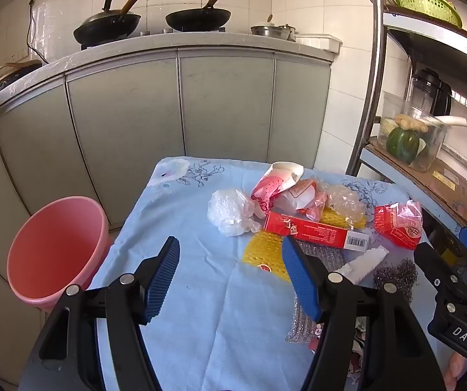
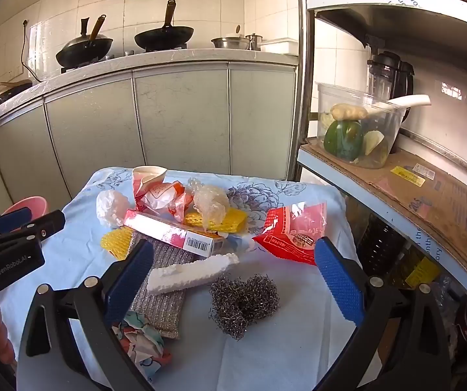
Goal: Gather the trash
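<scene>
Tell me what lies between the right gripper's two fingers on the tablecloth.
In the right wrist view, the open right gripper frames a white foam strip and, nearer the camera, a steel wool scrubber. The strip rests partly on a silver scouring cloth.

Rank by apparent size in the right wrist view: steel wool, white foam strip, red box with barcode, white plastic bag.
1. red box with barcode
2. steel wool and white foam strip: about alike, unranked
3. white plastic bag, though it lies farther from the camera, so its rank is unsure.
</scene>
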`<state>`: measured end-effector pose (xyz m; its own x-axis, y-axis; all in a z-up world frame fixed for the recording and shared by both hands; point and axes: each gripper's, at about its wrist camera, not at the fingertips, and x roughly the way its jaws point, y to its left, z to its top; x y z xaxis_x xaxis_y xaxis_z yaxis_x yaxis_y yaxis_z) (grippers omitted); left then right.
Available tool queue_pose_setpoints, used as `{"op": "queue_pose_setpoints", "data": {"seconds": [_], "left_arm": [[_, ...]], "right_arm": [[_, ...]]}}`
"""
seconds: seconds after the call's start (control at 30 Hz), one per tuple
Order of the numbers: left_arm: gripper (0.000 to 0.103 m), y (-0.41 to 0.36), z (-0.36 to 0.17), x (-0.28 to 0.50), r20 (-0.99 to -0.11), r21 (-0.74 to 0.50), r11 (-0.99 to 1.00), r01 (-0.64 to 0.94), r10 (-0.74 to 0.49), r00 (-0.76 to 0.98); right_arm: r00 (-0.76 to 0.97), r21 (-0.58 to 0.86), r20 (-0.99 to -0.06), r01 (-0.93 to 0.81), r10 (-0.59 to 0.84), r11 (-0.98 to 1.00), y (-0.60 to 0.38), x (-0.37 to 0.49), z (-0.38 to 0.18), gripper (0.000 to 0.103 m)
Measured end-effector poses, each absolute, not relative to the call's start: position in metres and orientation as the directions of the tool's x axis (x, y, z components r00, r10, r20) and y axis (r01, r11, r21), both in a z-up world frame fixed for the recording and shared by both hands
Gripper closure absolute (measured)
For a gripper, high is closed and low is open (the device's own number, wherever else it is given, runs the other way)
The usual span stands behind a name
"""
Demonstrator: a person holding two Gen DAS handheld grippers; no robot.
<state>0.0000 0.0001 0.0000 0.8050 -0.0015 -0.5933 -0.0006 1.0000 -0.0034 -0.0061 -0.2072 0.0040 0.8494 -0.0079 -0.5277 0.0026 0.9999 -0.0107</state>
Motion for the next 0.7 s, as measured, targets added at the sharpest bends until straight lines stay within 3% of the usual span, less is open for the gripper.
{"op": "queue_pose_setpoints", "data": {"seconds": [0.7], "left_arm": [[0.038, 0.0001, 0.0001, 0.0, -0.597, -0.003, 1.0, 0.001, -0.003, 0.803]], "right_arm": [[0.868, -0.012, -0.495, 0.019, -0.023, 1.0, -0.207, -0.0106, 0.01, 0.004]]}}
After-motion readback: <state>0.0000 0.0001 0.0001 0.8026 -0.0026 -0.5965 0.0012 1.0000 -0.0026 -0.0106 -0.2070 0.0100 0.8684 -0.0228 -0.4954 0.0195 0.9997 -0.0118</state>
